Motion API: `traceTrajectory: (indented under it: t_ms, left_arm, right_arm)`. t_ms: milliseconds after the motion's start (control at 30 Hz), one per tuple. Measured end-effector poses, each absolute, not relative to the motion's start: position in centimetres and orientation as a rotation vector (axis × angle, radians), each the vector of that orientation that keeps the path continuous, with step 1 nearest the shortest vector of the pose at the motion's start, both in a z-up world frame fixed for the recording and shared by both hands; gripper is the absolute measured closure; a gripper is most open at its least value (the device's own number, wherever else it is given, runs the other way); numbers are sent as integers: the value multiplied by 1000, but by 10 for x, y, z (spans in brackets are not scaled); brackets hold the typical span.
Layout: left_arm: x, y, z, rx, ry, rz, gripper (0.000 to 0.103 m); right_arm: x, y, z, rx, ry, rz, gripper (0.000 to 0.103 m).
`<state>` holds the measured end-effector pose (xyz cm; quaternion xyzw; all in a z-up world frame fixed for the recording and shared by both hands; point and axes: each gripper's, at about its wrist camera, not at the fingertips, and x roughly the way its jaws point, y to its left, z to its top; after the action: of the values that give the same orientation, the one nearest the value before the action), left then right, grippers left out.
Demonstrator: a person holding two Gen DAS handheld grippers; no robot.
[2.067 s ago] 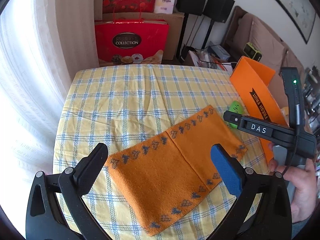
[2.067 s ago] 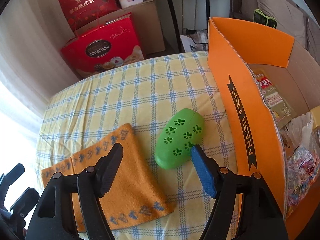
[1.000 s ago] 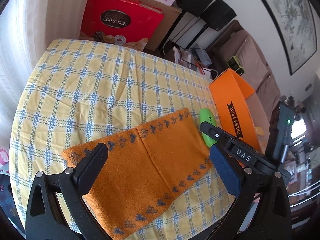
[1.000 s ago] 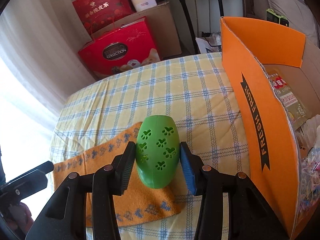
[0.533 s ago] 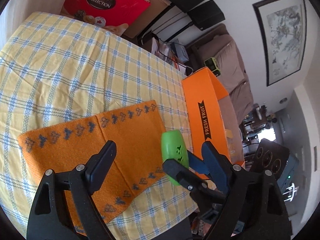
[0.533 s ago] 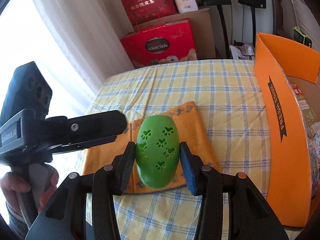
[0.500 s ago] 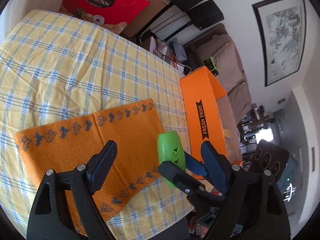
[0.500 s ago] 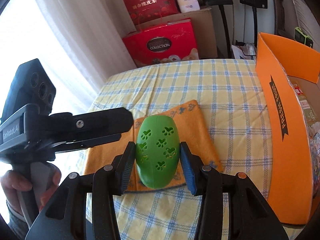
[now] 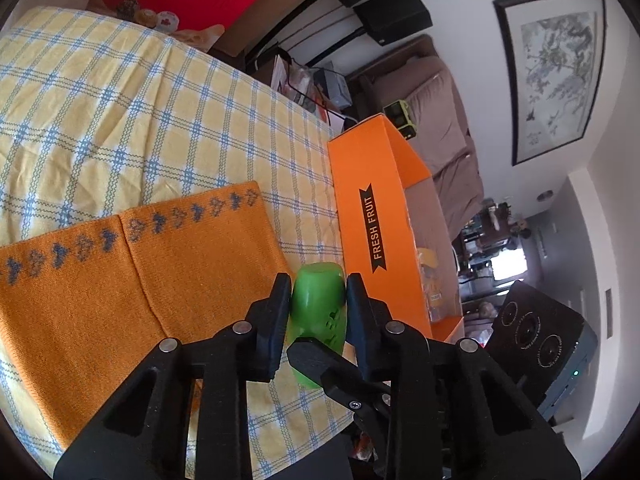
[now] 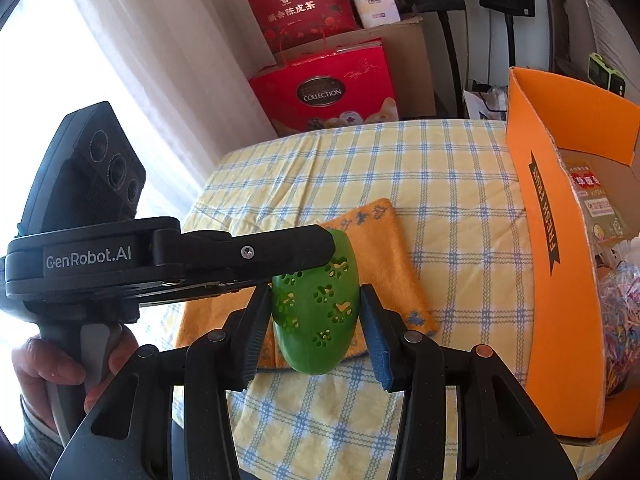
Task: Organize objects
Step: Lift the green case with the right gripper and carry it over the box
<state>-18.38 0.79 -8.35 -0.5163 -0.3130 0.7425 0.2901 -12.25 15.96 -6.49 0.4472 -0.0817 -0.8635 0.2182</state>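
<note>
While both claws clamp the green egg [image 10: 316, 312], the orange box [image 10: 548, 264] stands near.

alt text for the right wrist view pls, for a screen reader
The right gripper clamps a green egg-shaped case with paw-print cutouts, held above an orange cloth on a yellow checked tablecloth. The left gripper reaches in from the left, its jaws closing on the case's far end. An open orange box stands at right.

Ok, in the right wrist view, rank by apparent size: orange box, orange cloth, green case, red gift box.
1. Orange box
2. Red gift box and orange cloth: look alike, cloth partly hidden
3. Green case, though nearest the camera
</note>
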Motion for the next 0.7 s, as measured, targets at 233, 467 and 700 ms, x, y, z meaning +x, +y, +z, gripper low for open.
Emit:
traceTrajectory:
  t_ms: [233,467,700]
  left_arm:
    - [-190,40,-65,-1355,-791,1962,77]
    - [-204,87,-42,-1333,-710,1942,77]
    - [-220,131,-30,-1334,-663,1908,77]
  right_arm:
    - [-124,188,-48,1227,-249,-2418,58]
    - [-133,230,-25,1223,-282,-2458,58]
    - [-145,268,-14,1225,-305,-2507,58]
